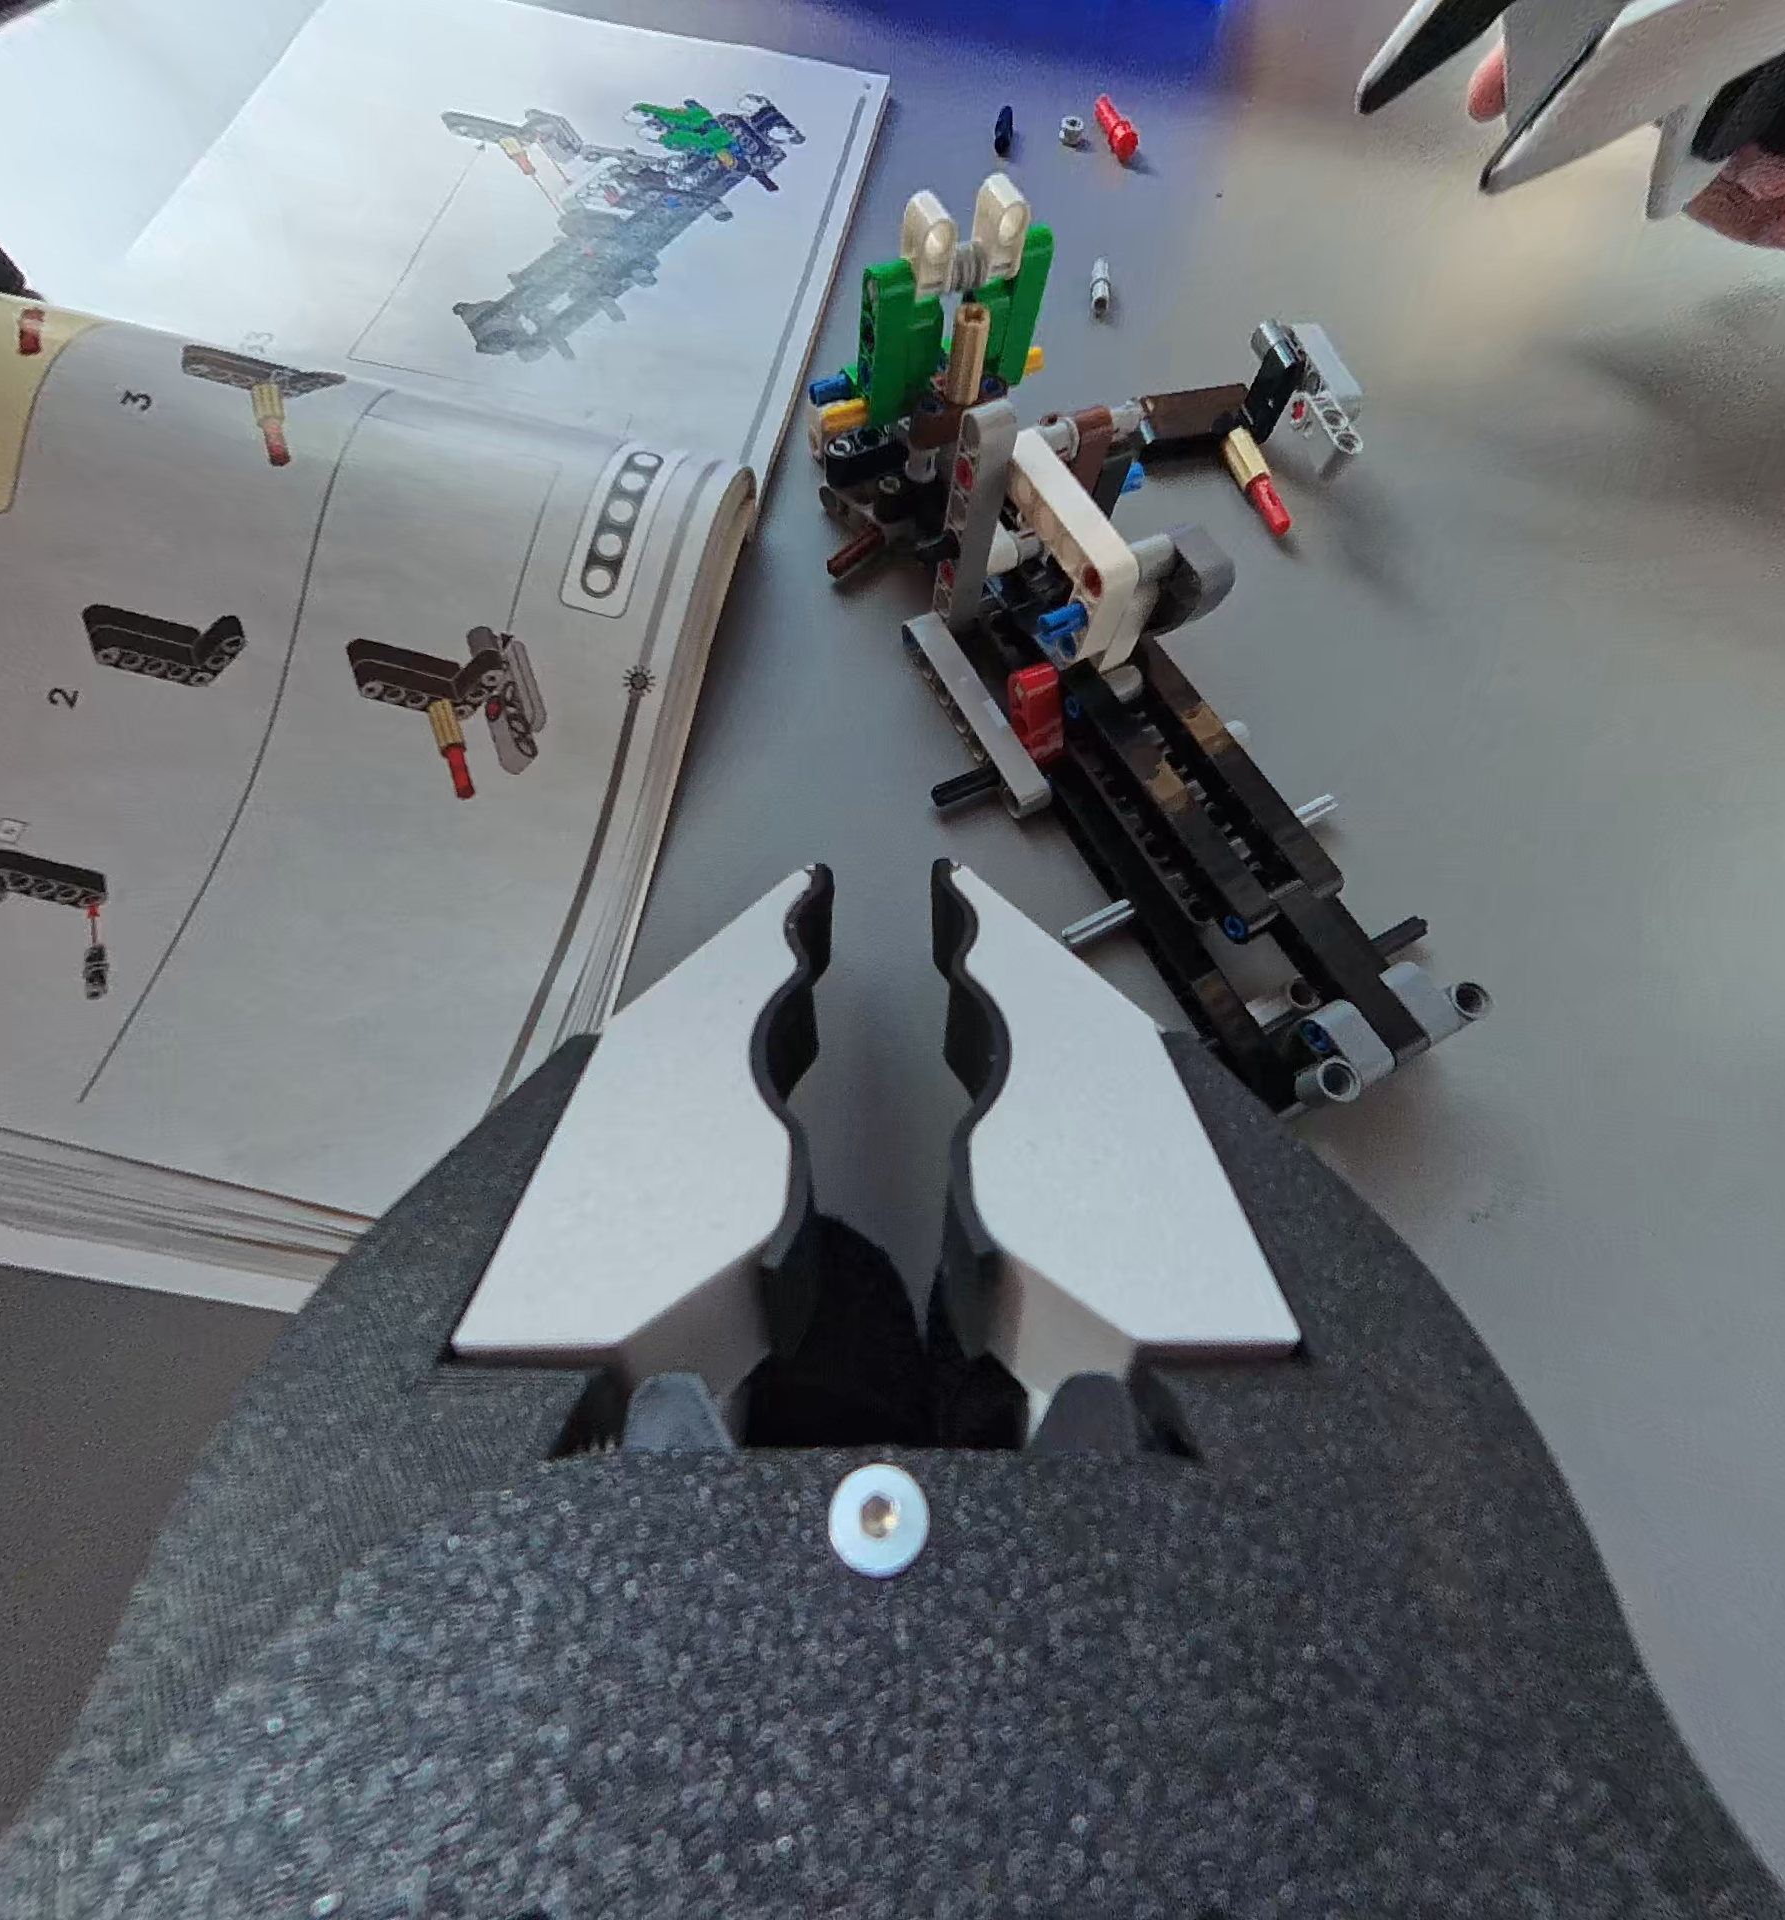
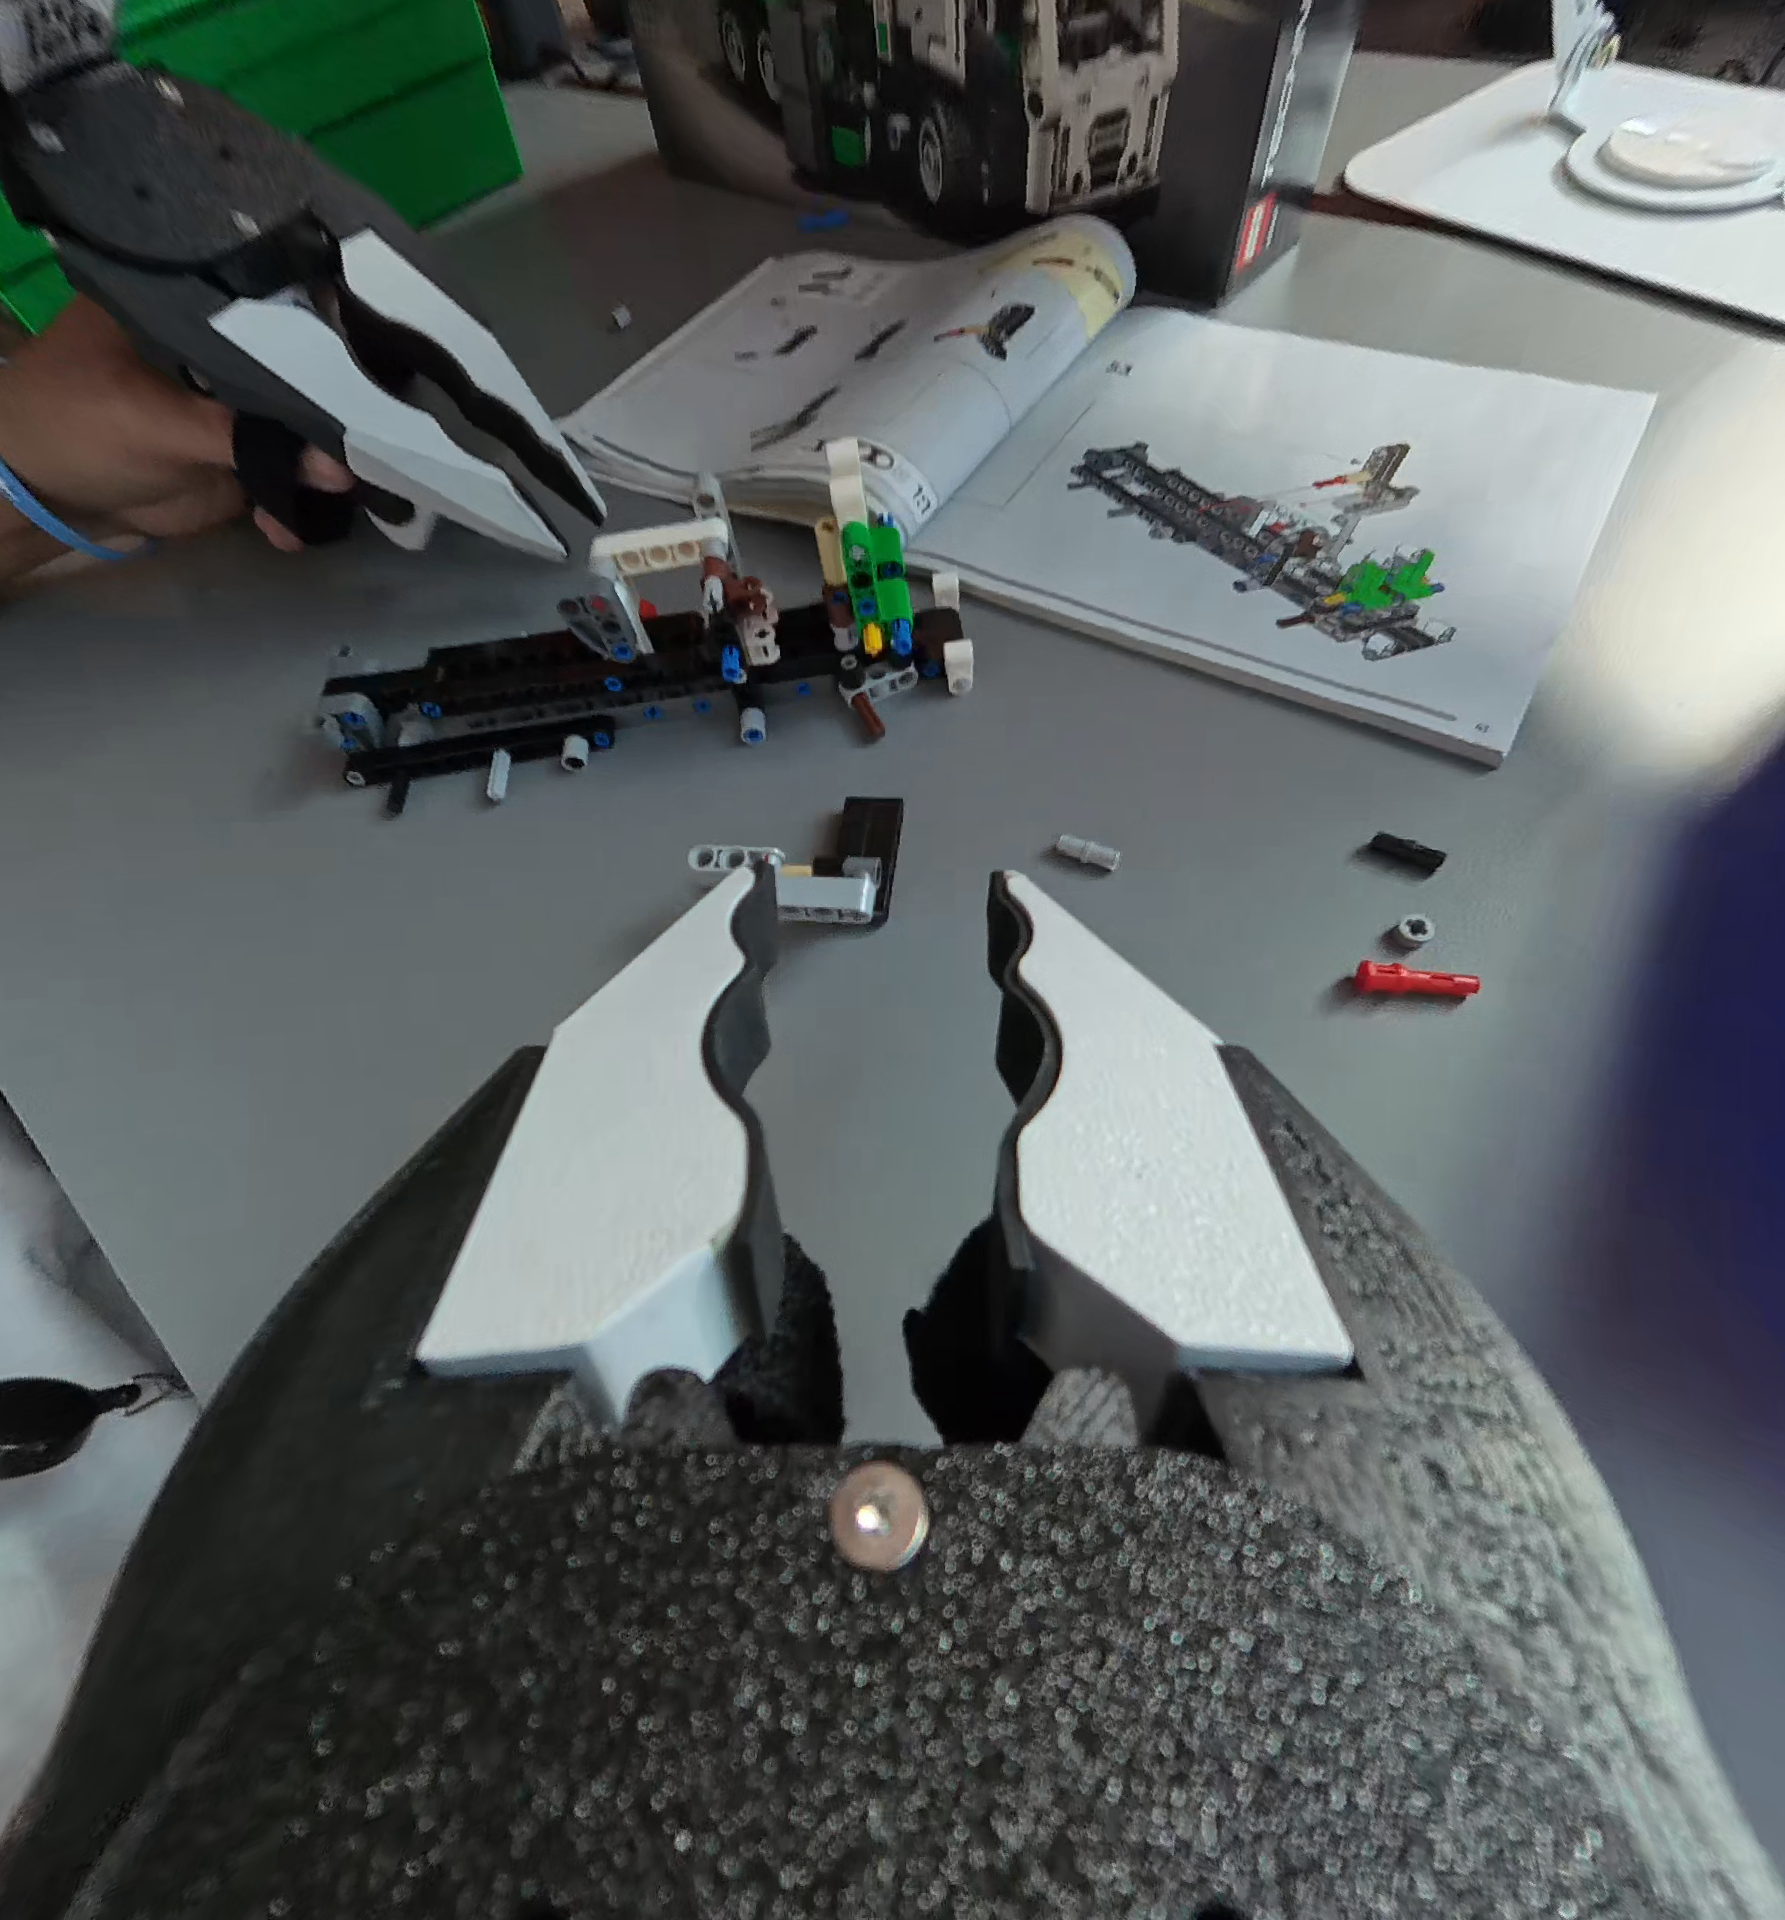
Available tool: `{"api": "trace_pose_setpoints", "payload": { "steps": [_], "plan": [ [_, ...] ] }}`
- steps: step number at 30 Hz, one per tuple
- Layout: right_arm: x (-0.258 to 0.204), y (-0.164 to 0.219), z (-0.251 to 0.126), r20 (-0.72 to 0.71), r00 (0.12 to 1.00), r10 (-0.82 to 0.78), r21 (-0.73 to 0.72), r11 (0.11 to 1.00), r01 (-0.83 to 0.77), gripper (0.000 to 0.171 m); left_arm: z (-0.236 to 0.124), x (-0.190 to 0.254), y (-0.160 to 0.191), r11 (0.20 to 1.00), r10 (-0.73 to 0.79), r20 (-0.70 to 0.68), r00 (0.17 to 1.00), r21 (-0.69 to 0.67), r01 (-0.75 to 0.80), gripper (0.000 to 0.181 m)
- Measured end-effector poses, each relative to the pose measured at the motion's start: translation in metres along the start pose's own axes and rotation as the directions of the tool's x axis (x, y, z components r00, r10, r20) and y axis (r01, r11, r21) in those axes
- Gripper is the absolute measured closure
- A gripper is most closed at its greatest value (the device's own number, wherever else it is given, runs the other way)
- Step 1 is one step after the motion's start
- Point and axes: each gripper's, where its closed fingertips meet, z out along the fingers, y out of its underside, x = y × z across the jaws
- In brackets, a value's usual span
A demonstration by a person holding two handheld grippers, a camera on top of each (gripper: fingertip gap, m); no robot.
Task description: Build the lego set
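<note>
The long black lego chassis (image 1: 1179, 810) lies on the grey table, with green beams and white parts at its far end; it also shows in the right wrist view (image 2: 576, 675). A small brown, black and grey sub-assembly (image 1: 1272, 416) with a tan and red pin lies beside it. In the right wrist view this sub-assembly (image 2: 857, 852) lies just past my open, empty right gripper (image 2: 880, 883), close to its left fingertip. My left gripper (image 1: 880, 883) is slightly open and empty, hovering near the chassis's near end.
The open instruction booklet (image 1: 348, 623) (image 2: 1231, 520) lies next to the chassis. Loose parts lie on the table: a red pin (image 2: 1413, 980), a grey bush (image 2: 1409, 930), a black pin (image 2: 1405, 854), a grey pin (image 2: 1085, 852). The set's box (image 2: 971, 104) and a white tray (image 2: 1439, 197) stand behind.
</note>
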Motion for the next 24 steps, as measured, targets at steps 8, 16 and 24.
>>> {"api": "trace_pose_setpoints", "payload": {
  "steps": [8,16,24],
  "plan": [
    [0.023,-0.016,-0.001,-0.077,0.997,-0.021,0.142,0.989,0.031,0.129,0.002,-0.001,0.002,1.000,-0.013,-0.002,1.000,-0.016,0.013,0.163],
    [0.047,-0.005,0.006,-0.187,0.979,-0.082,0.066,0.993,0.095,0.142,0.003,-0.001,0.003,0.999,-0.027,-0.011,1.000,-0.028,0.027,0.163],
    [0.051,0.013,0.021,-0.256,0.928,-0.271,-0.115,0.962,0.249,0.142,0.003,-0.001,0.004,0.999,-0.031,-0.017,0.999,-0.034,0.030,0.162]
  ]
}}
